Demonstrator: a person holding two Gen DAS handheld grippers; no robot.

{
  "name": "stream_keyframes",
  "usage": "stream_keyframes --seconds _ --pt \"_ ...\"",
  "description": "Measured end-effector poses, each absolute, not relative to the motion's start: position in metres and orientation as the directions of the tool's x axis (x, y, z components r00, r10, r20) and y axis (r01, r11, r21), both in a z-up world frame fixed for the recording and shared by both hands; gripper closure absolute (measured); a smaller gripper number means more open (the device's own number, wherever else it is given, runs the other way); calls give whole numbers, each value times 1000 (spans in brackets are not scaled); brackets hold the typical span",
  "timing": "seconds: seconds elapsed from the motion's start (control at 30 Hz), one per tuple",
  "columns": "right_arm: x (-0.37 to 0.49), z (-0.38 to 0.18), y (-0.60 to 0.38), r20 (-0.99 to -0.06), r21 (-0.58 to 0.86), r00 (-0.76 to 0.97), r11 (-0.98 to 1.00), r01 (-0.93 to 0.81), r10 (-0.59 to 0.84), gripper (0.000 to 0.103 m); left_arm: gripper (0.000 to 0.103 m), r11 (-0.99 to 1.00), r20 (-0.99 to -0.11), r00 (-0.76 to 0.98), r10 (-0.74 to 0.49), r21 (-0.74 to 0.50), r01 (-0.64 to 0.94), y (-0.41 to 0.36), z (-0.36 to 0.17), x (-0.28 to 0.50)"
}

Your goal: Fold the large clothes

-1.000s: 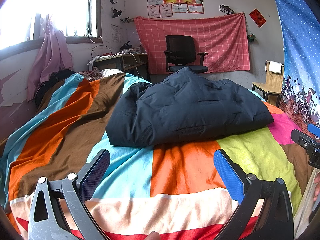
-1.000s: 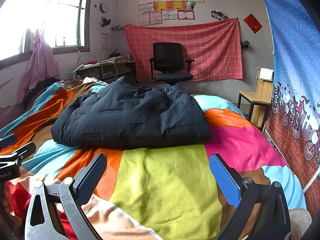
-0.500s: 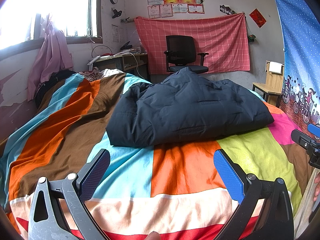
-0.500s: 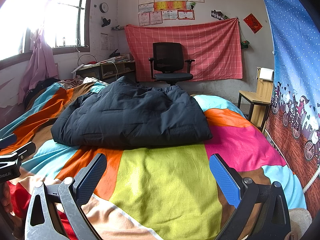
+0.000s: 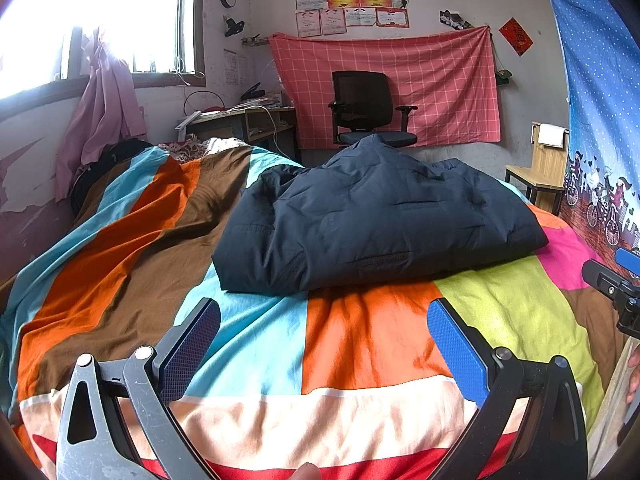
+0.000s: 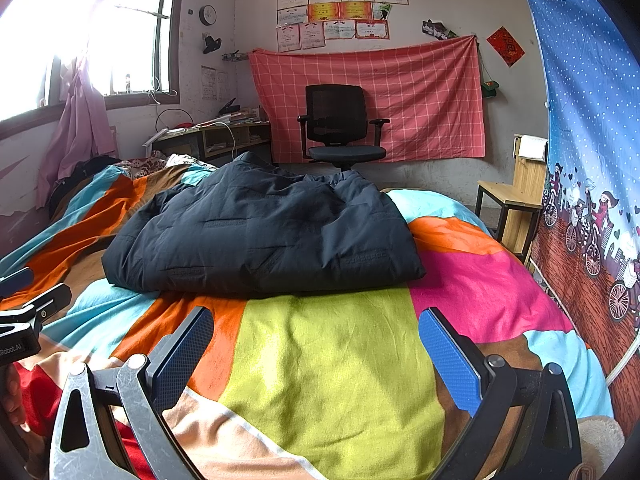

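A dark navy padded jacket (image 5: 372, 220) lies folded into a thick bundle in the middle of the bed; it also shows in the right wrist view (image 6: 264, 236). My left gripper (image 5: 324, 320) is open and empty, held low over the bedspread a short way in front of the jacket's near edge. My right gripper (image 6: 316, 328) is open and empty, also in front of the jacket, to the right of the left one. Each gripper's edge shows in the other's view.
The bed is covered by a colourful striped bedspread (image 5: 120, 264). A black office chair (image 5: 364, 108) and a desk (image 5: 240, 120) stand beyond the bed. A wooden stool (image 6: 508, 204) and a blue curtain (image 6: 592, 160) are at the right.
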State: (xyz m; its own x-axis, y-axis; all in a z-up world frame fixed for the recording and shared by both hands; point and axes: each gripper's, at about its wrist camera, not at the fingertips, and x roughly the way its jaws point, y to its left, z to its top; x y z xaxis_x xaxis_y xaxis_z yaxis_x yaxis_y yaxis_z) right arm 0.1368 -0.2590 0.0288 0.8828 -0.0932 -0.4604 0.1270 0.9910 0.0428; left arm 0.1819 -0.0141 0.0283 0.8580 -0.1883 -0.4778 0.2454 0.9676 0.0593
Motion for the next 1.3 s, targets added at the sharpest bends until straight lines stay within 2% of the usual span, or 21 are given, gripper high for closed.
stream_keyframes --seconds 1.3 --pt "137 28 -258 -461 44 883 991 128 -94 0 2 959 -485 847 -218 54 278 -22 31 181"
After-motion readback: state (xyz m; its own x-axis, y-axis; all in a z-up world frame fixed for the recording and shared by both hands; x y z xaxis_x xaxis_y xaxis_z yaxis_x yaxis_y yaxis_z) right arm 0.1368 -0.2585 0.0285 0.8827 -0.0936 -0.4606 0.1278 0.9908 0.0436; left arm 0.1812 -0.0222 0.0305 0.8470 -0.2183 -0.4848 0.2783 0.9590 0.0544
